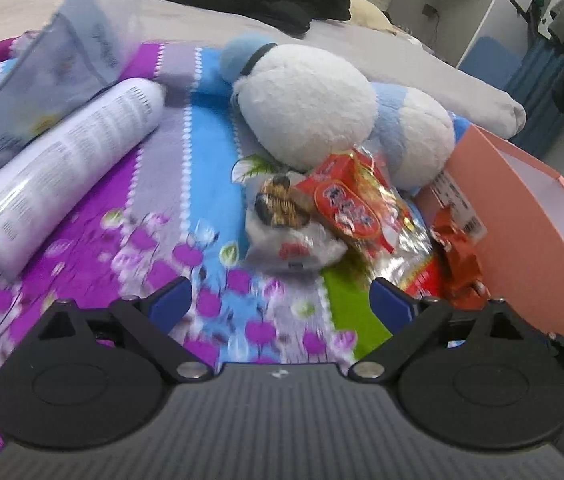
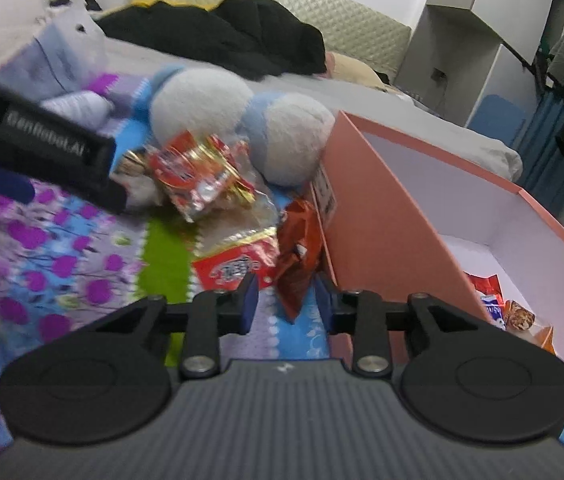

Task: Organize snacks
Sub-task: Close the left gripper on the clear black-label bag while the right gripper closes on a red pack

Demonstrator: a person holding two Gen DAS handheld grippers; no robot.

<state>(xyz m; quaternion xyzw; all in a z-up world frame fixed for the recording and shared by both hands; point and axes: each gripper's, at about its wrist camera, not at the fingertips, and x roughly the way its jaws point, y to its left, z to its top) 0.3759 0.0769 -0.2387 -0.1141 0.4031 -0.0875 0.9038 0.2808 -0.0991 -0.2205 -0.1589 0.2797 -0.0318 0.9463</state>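
Left wrist view: the left gripper [image 1: 280,300] hangs over the flowery blanket [image 1: 82,280] with its jaws wide open and nothing between them. Just ahead lies a pile of snack packets [image 1: 346,208] beside a blue and white plush toy [image 1: 310,112]. Only this view shows the whole white tube [image 1: 70,168].

Right wrist view: the right gripper [image 2: 288,300] has its jaws partly closed around an orange packet [image 2: 296,256], but I cannot tell if they press on it. Only here can you see inside the pink box [image 2: 386,216], where some snacks [image 2: 502,304] lie.
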